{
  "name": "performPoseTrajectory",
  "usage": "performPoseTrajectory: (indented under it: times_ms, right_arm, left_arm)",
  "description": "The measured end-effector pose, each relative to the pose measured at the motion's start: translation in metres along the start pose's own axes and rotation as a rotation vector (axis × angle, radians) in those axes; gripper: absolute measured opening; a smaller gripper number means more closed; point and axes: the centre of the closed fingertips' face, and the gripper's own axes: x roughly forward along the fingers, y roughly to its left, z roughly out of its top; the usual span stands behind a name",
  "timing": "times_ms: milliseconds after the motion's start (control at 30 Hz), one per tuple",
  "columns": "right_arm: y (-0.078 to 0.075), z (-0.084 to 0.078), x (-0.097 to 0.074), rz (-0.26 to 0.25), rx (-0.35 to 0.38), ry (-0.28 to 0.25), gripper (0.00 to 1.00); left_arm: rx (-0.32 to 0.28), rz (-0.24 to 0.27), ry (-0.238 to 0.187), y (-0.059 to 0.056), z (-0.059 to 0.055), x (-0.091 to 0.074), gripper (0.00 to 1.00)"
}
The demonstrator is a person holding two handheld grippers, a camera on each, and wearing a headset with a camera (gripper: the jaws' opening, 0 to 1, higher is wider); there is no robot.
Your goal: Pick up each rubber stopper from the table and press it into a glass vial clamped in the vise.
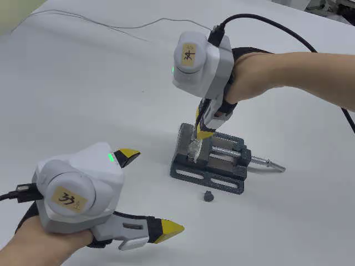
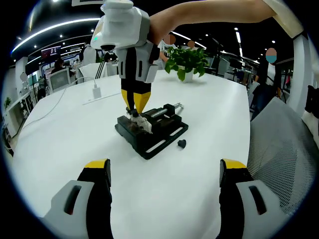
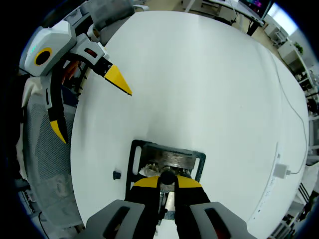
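A dark bench vise (image 1: 213,172) (image 2: 158,133) (image 3: 137,154) stands on the white table and clamps a clear glass vial (image 1: 194,148) (image 2: 143,122) (image 3: 172,160). My right gripper (image 1: 202,132) (image 2: 135,103) (image 3: 168,182) points straight down onto the vial's mouth, shut on a black rubber stopper (image 3: 168,176). A second black stopper (image 1: 208,196) (image 2: 181,143) (image 3: 116,175) lies loose on the table in front of the vise. My left gripper (image 1: 148,192) (image 2: 164,167) (image 3: 92,109) hovers open near the table's front left, holding nothing.
The vise's screw handle (image 1: 267,163) sticks out to the right. A thin cable (image 1: 138,25) crosses the far table, and a white charger (image 2: 96,91) lies there. A potted plant (image 2: 187,59) stands at the far edge. A mesh chair (image 2: 284,149) is beside the table.
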Motion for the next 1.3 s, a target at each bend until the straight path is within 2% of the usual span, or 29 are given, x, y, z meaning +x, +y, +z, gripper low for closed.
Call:
performPoseTrajectory:
  times_ms: [600,800,933,1067,1300]
  right_arm:
    - [-0.001,-0.001,0.000,0.002,-0.047,-0.009,0.08]
    - [0.001,0.000,0.000,0.005,-0.051,-0.019,0.12]
    - [0.004,-0.001,-0.005,-0.001,-0.050,-0.026,0.13]
    - [0.009,0.001,-0.016,0.010,-0.036,-0.061,0.14]
    - [0.005,-0.004,-0.026,0.037,-0.015,-0.102,0.10]
  left_arm:
    - [-0.004,0.003,0.005,0.002,-0.002,-0.001,0.88]
    - [-0.004,0.001,0.006,0.001,-0.002,0.000,0.88]
    - [-0.005,0.001,0.007,0.001,-0.001,0.002,0.88]
    - [-0.005,0.002,0.004,0.001,0.000,0.003,0.88]
    - [-0.001,0.002,0.004,0.003,0.003,0.004,0.88]
